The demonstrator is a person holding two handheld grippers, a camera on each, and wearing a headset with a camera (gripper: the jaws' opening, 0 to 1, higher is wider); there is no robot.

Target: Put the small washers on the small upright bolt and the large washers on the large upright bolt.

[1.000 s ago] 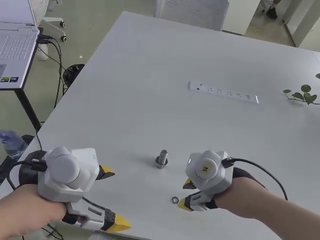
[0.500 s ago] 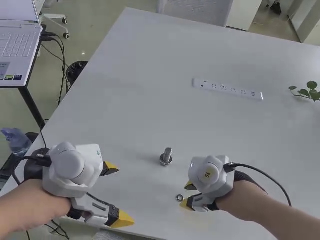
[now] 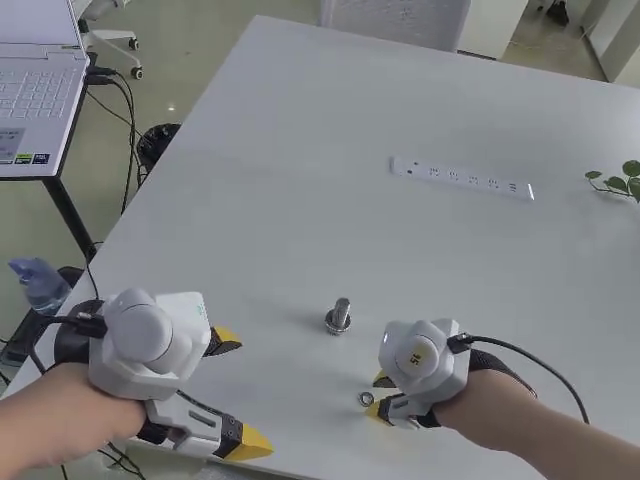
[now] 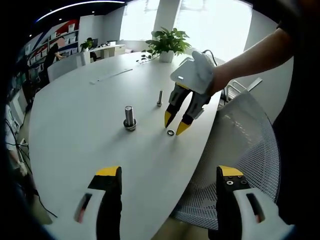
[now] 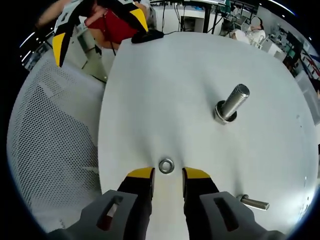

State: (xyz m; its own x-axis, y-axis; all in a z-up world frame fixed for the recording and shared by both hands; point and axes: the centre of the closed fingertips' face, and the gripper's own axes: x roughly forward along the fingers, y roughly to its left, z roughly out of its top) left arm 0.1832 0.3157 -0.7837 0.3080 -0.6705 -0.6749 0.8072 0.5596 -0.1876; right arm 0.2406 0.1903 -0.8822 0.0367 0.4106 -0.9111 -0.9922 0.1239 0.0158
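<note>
R gripper [image 5: 167,173] jaws narrowly apart, small washer [image 5: 166,165] at tips, maybe touching. L gripper [image 4: 170,171] jaws wide, empty.

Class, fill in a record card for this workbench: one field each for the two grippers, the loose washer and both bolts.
left gripper: open wide, empty, near the table edge
right gripper: open, tips low over the table, just short of the washer
washer: flat on the table, not gripped
large bolt: upright, beyond the washer
small bolt: upright, apart from the large bolt
</note>
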